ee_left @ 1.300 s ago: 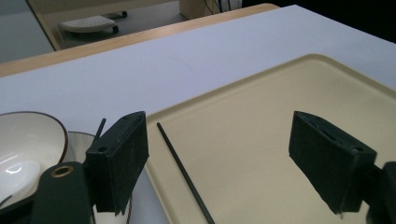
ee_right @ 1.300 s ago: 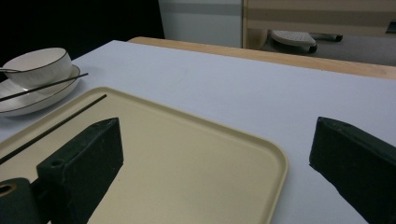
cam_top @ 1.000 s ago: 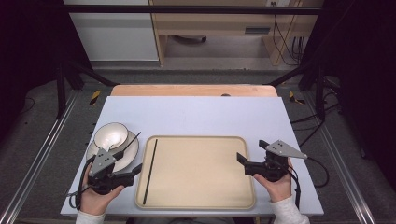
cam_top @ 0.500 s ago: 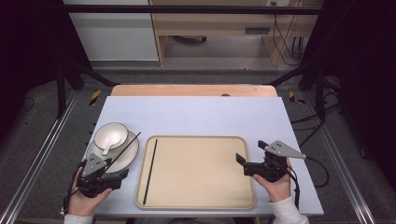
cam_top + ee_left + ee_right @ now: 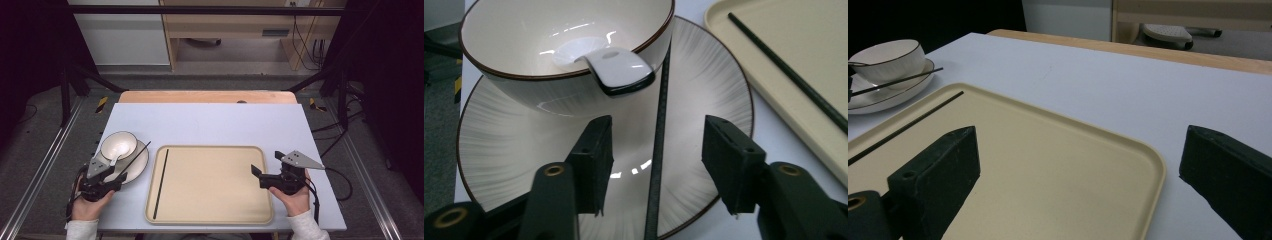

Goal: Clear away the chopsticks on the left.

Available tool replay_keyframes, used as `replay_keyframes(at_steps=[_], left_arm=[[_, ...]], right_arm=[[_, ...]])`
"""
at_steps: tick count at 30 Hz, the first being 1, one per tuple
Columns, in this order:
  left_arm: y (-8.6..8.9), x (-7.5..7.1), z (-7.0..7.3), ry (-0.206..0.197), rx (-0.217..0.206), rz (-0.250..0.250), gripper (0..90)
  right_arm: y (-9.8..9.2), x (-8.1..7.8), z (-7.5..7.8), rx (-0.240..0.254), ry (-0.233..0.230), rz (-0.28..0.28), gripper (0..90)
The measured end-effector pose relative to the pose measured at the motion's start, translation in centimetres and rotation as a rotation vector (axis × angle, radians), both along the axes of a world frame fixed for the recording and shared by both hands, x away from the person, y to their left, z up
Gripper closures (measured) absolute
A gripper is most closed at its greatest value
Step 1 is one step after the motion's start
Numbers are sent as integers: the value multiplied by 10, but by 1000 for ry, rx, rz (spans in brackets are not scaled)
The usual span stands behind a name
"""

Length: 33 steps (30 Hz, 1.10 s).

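chopstick [image 5: 659, 150] between your left hand-held gripper [image 5: 656, 165] jaws, spread, not clamped; long axis runs straight ahead across plate [image 5: 514, 150], past bowl [image 5: 549, 40]. right hand-held gripper [image 5: 264, 175] released, over tray [image 5: 210, 185] edge, farther off.

Left gripper [image 5: 111, 176] sits at the near left, gripped from behind by the left hand [image 5: 90, 204], pointing forward and to the right; jaws stand apart, nothing clamped between them; right gripper [image 5: 260, 176] sits at the near right, held by the right hand [image 5: 295, 199], pointing left; jaws spread wide, holding nothing; both forearms enter from the bottom edge in pale sleeves.
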<state>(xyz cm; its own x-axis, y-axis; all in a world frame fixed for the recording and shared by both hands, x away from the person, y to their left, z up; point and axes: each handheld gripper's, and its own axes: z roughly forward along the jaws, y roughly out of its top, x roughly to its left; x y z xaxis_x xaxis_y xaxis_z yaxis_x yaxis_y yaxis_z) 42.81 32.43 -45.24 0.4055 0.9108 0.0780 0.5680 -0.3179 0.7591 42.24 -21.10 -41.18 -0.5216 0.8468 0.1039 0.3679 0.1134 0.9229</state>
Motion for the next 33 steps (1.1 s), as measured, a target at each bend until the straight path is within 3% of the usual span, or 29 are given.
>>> replay_keyframes(at_steps=[7, 19, 22, 28, 33], left_arm=[[-2, 7, -4, 38, 37, -17, 644], [-5, 7, -4, 58, 12, -38, 843], [-7, 6, -3, 65, 7, -42, 854], [-18, 1, 3, 45, -1, -50, 855], [-31, -7, 12, -9, -19, -55, 855]], right_arm=[[1, 0, -1, 0, 5, 0, 32], [1, 0, -1, -2, 5, 3, 31], [1, 0, 0, 0, 6, 1, 31], [0, 0, 1, 3, 1, 0, 31], [-1, -1, 2, 4, 2, -5, 31]])
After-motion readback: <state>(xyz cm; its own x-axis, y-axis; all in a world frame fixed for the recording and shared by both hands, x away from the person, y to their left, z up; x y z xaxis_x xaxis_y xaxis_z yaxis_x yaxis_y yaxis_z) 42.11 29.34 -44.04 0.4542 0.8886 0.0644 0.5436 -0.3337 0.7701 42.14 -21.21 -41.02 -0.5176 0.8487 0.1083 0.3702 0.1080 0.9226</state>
